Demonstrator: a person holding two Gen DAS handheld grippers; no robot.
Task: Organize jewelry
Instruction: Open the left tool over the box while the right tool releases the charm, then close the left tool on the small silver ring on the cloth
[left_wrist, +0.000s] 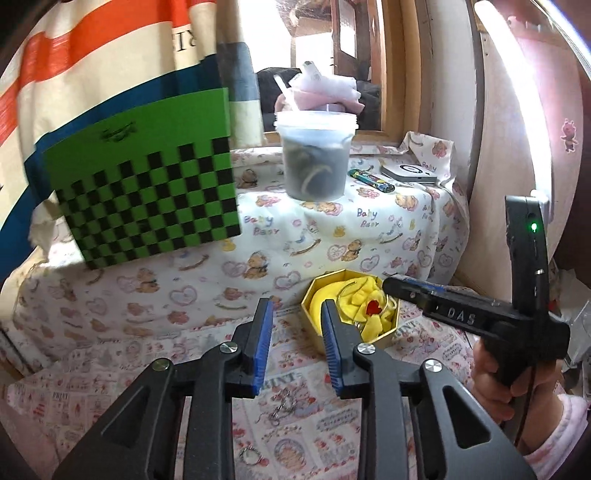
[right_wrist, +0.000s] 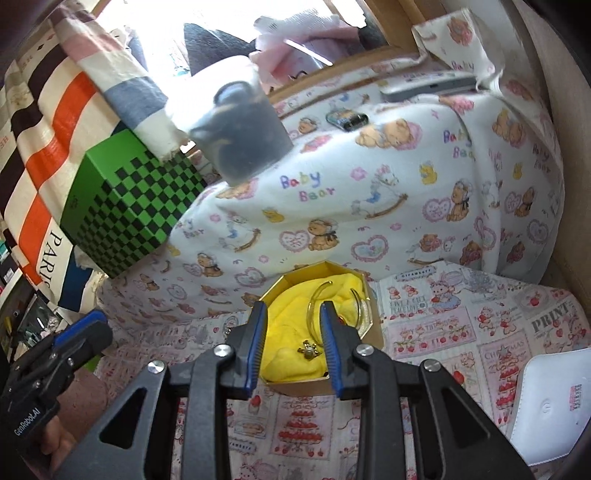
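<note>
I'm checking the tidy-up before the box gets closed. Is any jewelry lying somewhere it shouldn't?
Yes. A small chain piece and a little ring lie loose on the printed cloth, outside the gold box. The bangle and a small charm are already inside on the yellow lining.

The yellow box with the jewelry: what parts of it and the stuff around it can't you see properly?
- Yellow box, right wrist view: its near edge sits behind the right gripper.
- Gold bangle, same view: the right finger covers part of the ring.
- Plastic tub, same view: blurred, contents unclear.
- Chain on the cloth, left wrist view: too small to identify, partly behind the left gripper.
</note>
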